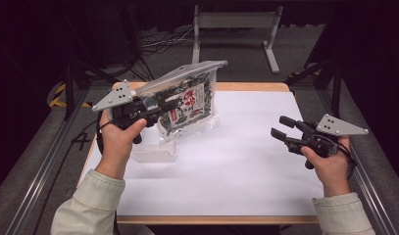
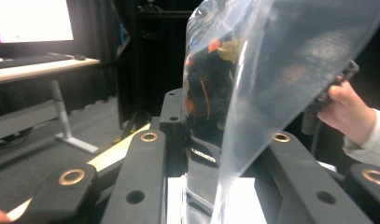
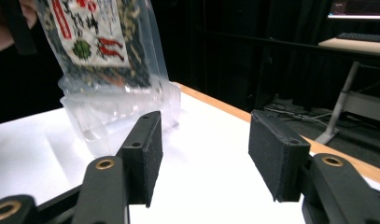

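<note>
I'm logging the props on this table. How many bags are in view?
1. A clear bag of dark food is held up over the table's left rear by the left tongs, above a clear container. Nothing seems hidden.

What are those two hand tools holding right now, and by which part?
The left tool holds a clear plastic bag of dark dried food, gripped at one side edge and lifted above the table. The right tool is open and holds nothing.
</note>
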`<state>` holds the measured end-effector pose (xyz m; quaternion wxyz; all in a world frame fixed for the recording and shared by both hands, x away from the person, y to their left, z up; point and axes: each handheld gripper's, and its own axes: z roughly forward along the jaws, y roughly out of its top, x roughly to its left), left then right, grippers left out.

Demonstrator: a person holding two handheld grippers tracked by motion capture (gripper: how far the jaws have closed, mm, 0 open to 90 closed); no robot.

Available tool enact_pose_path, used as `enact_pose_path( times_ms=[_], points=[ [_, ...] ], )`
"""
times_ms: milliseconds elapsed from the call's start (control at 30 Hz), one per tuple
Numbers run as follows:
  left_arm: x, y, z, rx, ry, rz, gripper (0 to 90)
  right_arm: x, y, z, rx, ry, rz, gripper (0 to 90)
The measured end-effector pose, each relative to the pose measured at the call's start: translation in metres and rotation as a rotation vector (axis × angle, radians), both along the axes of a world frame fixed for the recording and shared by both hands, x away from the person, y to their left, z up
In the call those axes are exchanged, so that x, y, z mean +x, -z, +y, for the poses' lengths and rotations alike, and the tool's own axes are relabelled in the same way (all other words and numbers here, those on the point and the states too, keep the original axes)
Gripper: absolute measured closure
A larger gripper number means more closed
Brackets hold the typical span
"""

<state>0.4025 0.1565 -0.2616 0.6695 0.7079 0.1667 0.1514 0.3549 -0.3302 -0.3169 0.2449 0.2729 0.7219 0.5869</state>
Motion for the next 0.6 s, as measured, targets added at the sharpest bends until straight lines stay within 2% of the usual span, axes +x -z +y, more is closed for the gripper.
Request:
enact_pose_path(
  times_ms=[233, 367, 400, 433, 600],
  points=[
    [0.007, -0.004, 0.020, -0.019, -0.061, -0.002, 71.6, -0.002, 0.018, -0.008, -0.001, 0.035, 0.022, 42.6],
    [0.011, -0.002, 0.028, -0.016, -0.098, 0.008, 71.7, -0.001, 0.027, -0.011, -0.014, 0.056, 0.040, 41.4],
    [0.011, -0.002, 0.028, -0.016, -0.098, 0.008, 71.6, -0.001, 0.027, -0.011, -0.014, 0.056, 0.040, 41.4],
    [0.013, -0.001, 0.032, -0.009, -0.126, 0.016, 71.6, -0.001, 0.031, -0.012, -0.025, 0.061, 0.049, 40.9],
    [0.019, 0.000, 0.041, -0.017, -0.174, 0.031, 71.7, -0.001, 0.034, -0.012, -0.029, 0.064, 0.055, 40.5]
  ],
)
